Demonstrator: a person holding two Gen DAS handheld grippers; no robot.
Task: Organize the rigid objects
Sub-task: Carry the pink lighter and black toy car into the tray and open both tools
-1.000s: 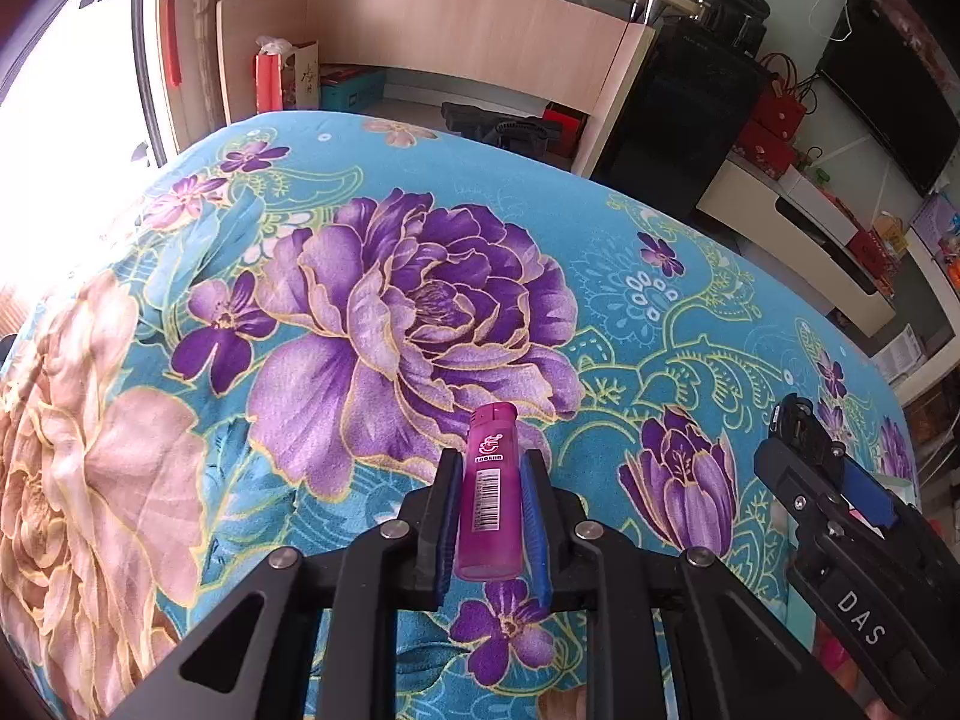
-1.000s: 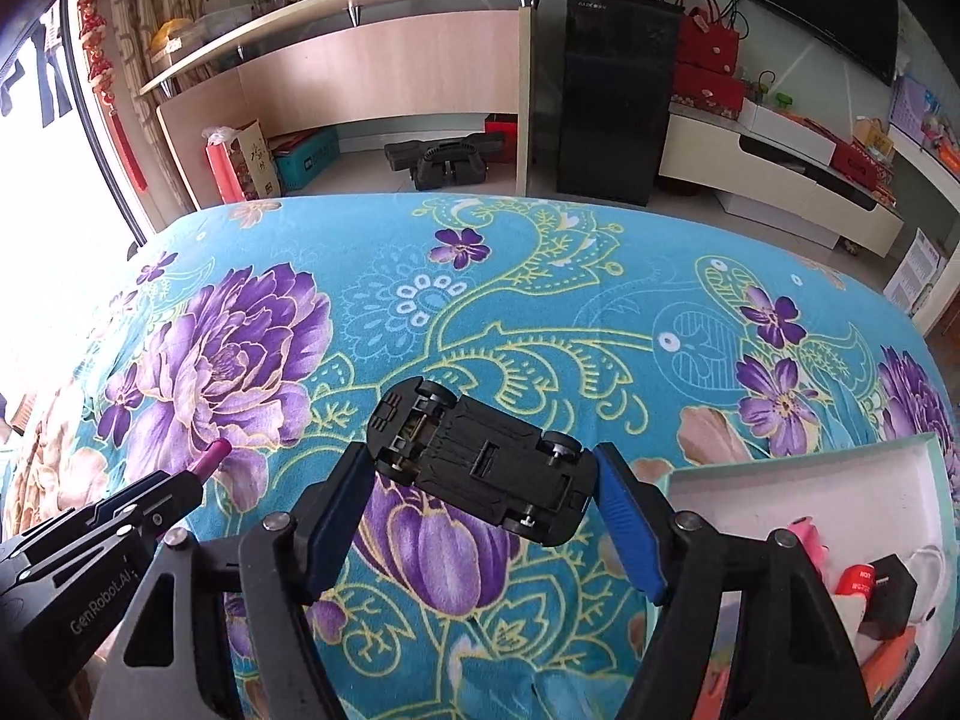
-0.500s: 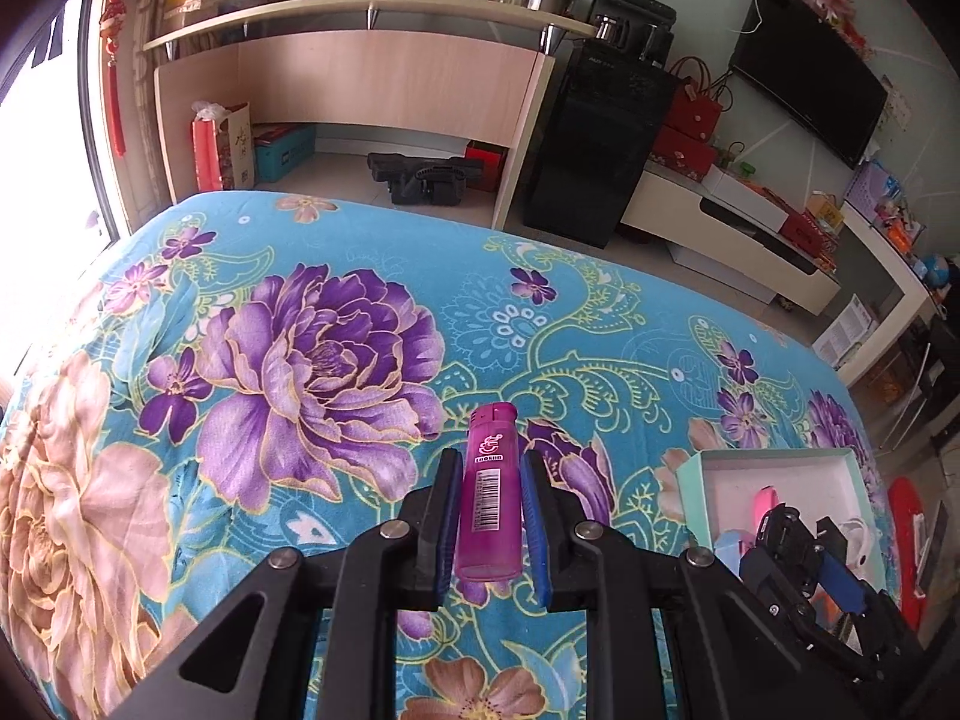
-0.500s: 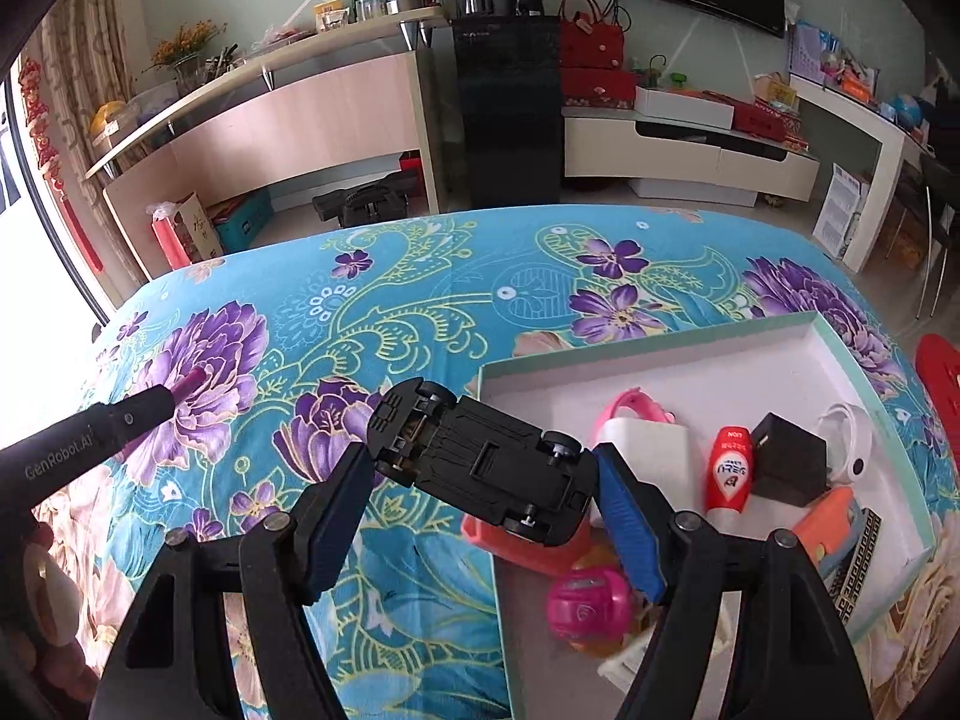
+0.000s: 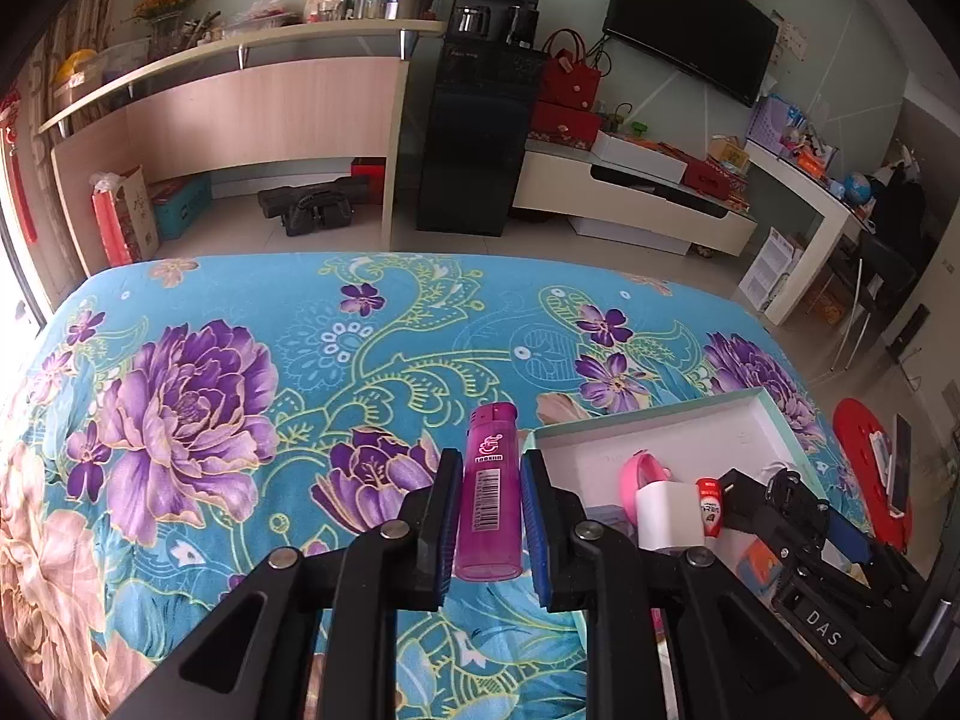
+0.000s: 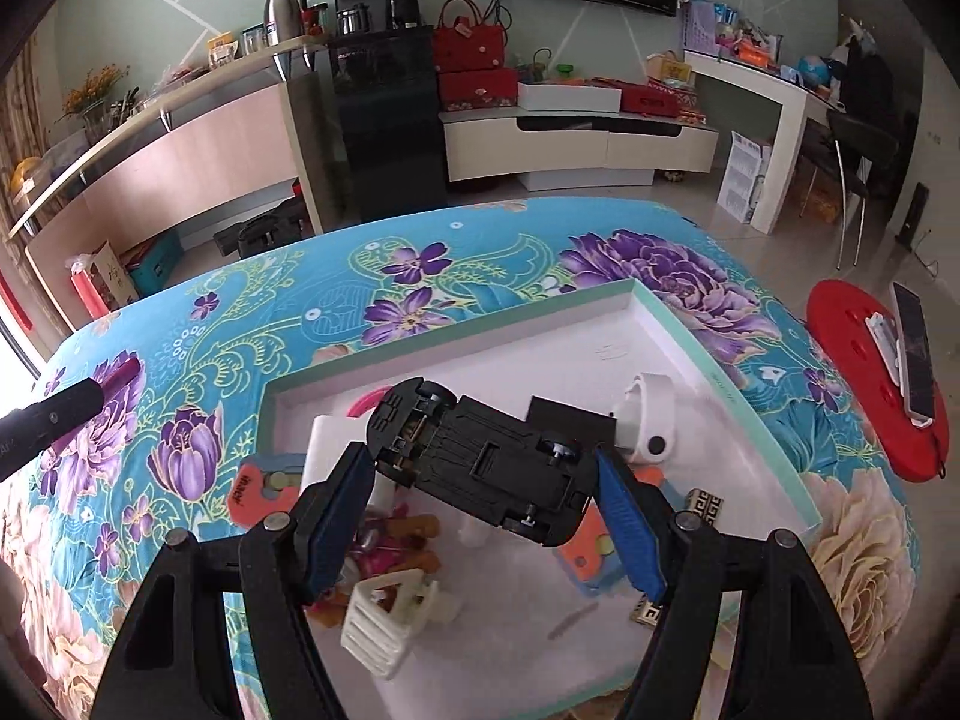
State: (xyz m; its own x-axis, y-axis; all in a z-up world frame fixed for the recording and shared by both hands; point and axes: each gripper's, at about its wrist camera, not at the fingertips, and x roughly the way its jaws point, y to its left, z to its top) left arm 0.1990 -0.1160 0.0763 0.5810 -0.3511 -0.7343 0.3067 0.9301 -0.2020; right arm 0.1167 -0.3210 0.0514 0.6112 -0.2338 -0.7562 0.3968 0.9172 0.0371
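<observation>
My left gripper (image 5: 489, 465) is shut on a magenta lighter (image 5: 487, 498) that stands upright between its blue pads, above the floral cloth just left of the box. The white box with a teal rim (image 6: 456, 337) lies on the right side of the table and holds several small items. My right gripper (image 6: 483, 462) is shut on a black toy car (image 6: 480, 456), held upside down with its wheels showing, and it hovers over the box's middle. In the left wrist view the right gripper (image 5: 798, 516) shows over the box (image 5: 654, 420). The left gripper (image 6: 54, 417) pokes in at that view's left edge.
In the box lie a pink ring (image 5: 645, 471), a white block (image 5: 669, 513), a red-capped tube (image 5: 710, 504), a black cube (image 6: 570, 420), a round white device (image 6: 651, 420) and a white basket (image 6: 390, 612). A red stool (image 6: 864, 396) with a phone stands right of the table.
Both grippers have travelled right across the cloth, still holding the lighter and the car. The box has come into view, and the car now hangs over it.
</observation>
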